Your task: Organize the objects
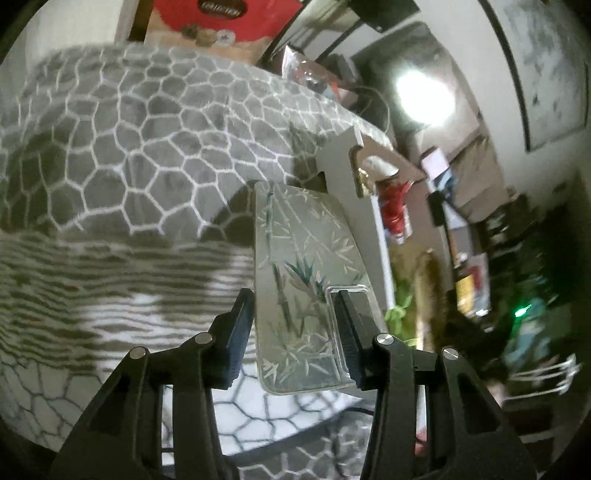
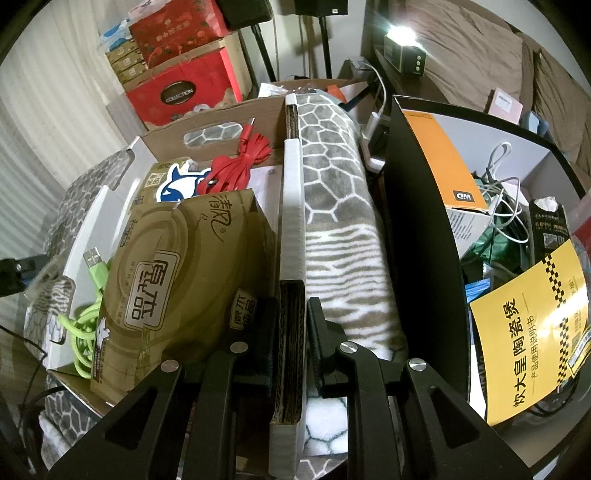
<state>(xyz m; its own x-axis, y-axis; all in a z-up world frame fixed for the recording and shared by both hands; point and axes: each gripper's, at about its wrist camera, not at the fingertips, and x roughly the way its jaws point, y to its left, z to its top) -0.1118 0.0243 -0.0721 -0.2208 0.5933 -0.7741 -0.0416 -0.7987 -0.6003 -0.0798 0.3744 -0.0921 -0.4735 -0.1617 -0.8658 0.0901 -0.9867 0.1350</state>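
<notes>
Left wrist view: left claw (image 1: 295,328) parted, its two black fingers (image 1: 240,332) on either side of a clear phone case (image 1: 303,284) printed with bamboo stalks and leaves. Right finger pressed at the camera cut-out of the case, left finger just beside the case's left edge; impossible to tell whether truly gripped or merely bracketed. Case held up on edge, over a grey blanket (image 1: 129,147) with a white honeycomb pattern and a striped band lower down. Just beyond the case, the white wall of a cardboard box (image 1: 340,162) with a notched handle hole. Red gift bag (image 1: 221,22) at top. Room at right blurred, with one bright lamp.

Right wrist view: right claw (image 2: 291,339) clenched on the upright side wall of the cardboard box (image 2: 291,229), corrugated edge showing between the fingers. Inside the box, left of that wall: a brown tissue pack (image 2: 177,280) with Chinese lettering, a green USB cable (image 2: 86,317) against the near left corner, a red flat cable (image 2: 240,162) farther back, and a shark sticker (image 2: 177,184). Right of the wall, the same honeycomb blanket (image 2: 332,192) draped alongside. Farther right, a black box (image 2: 417,236) holding an orange-and-white carton (image 2: 447,166), tangled white cables (image 2: 506,199) and a yellow instruction leaflet (image 2: 532,339). Red gift boxes (image 2: 181,85) stacked behind.
</notes>
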